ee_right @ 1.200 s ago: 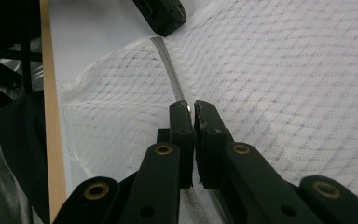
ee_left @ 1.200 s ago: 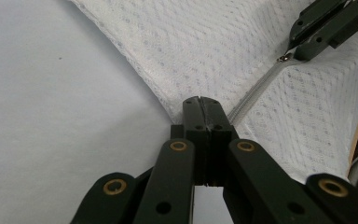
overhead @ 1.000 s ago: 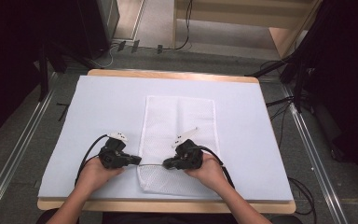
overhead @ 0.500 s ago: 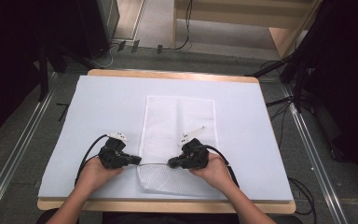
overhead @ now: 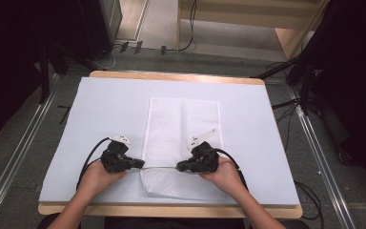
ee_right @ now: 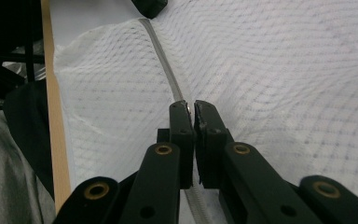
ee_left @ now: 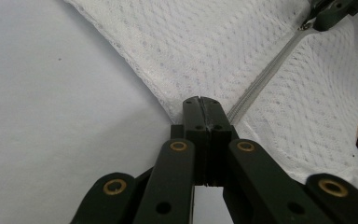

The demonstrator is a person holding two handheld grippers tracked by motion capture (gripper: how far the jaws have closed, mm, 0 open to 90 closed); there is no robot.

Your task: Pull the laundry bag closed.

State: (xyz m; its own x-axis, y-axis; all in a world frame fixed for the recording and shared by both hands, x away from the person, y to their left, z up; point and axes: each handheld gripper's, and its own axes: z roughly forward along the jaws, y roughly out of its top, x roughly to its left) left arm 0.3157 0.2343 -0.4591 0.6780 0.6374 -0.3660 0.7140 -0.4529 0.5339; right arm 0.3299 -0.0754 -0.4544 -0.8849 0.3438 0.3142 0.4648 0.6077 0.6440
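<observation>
**Even light on the table, dark at the edges**

In the high view we see the table (overhead: 100,109) lit evenly and softly from above, its pale cover bright but without glare. The surroundings fall off to near black at the left and right edges. Shadows under the hands are faint and short. The picture is a little soft, and fine mesh detail on the bag (overhead: 183,124) is lost.

In the left gripper view we find the mesh sharp near the jaws, the bottom of the frame slightly blurred, and the black arms catching a dull sheen. In the right gripper view the light is dimmer, greyer toward the left edge, with the nearest jaw parts out of focus.
</observation>
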